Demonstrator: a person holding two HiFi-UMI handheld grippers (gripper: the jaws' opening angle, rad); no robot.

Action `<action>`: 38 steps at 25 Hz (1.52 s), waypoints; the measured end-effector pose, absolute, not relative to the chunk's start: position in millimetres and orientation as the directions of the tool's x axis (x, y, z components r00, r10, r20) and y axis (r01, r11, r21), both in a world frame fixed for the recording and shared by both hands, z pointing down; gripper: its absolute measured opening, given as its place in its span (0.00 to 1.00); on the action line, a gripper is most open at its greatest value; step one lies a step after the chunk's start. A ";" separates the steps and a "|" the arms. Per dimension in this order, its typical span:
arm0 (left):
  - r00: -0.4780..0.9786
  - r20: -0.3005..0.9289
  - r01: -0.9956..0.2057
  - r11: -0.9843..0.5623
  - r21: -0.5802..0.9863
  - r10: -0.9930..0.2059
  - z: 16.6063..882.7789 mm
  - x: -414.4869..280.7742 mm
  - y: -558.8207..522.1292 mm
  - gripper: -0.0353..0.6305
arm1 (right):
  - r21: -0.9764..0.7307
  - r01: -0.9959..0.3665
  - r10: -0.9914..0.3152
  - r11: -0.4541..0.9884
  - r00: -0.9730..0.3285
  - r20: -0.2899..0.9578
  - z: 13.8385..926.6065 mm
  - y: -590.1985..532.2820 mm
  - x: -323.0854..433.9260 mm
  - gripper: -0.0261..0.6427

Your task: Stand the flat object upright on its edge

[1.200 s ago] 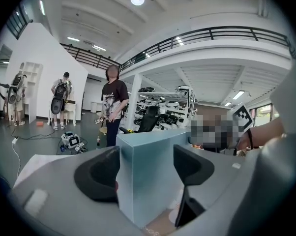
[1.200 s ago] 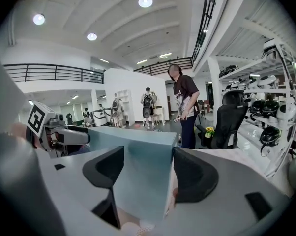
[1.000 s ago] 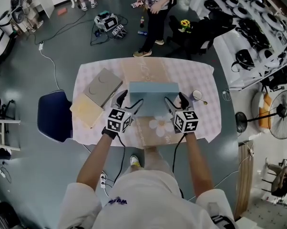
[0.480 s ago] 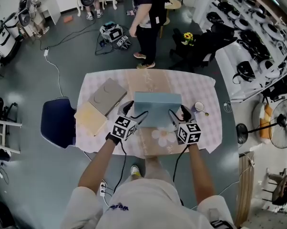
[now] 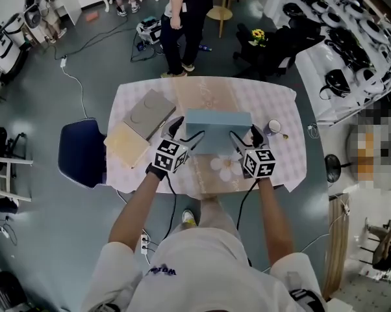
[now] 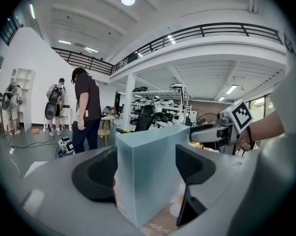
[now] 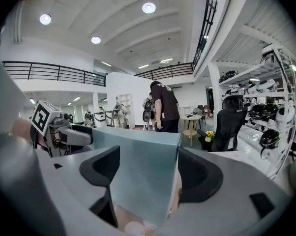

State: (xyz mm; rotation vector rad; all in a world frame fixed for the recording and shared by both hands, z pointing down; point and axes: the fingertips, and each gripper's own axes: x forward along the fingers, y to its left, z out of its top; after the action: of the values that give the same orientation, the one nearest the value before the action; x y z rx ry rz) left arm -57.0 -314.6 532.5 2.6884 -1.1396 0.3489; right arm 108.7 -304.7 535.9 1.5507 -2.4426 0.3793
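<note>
Pale blue fills both gripper views. The flat rectangular pale blue box is up on its long edge in the middle of the pink checked tablecloth, at the centre of the head view. My left gripper brackets its left end, pads looking snug on both faces, and I reckon that's what steadies it. My right gripper straddles the other end. Its jaws have just been opening and a sliver of cloth shows beside one pad, so the box sits between them, unpinched. I'd call this a balance check. Farther left lie a tan square slab and a grey slab, clear of the work. Beyond the table stands a person.
</note>
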 end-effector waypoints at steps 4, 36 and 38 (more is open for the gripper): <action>0.680 0.289 -0.720 -0.689 0.086 -0.674 529.4 -58.5 -311.7 0.61 | -0.087 -0.915 -0.858 0.395 -0.401 0.320 531.9 -301.6 109.9 0.60; 0.524 0.010 -0.850 -0.521 0.078 -0.852 417.9 -129.9 -170.5 0.43 | -0.033 -0.948 -0.947 0.317 -0.318 0.041 416.1 -142.6 115.2 0.26; 0.507 -0.012 -0.860 -0.506 0.062 -0.862 406.6 -133.9 -155.0 0.38 | -0.012 -0.948 -0.948 0.319 -0.319 0.010 401.4 -132.2 113.9 0.19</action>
State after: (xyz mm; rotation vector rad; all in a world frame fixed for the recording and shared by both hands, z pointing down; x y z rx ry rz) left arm -133.9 -155.0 406.6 2.6851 -1.5359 -0.0635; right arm 113.9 -132.2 401.4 1.8327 -2.5503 0.0234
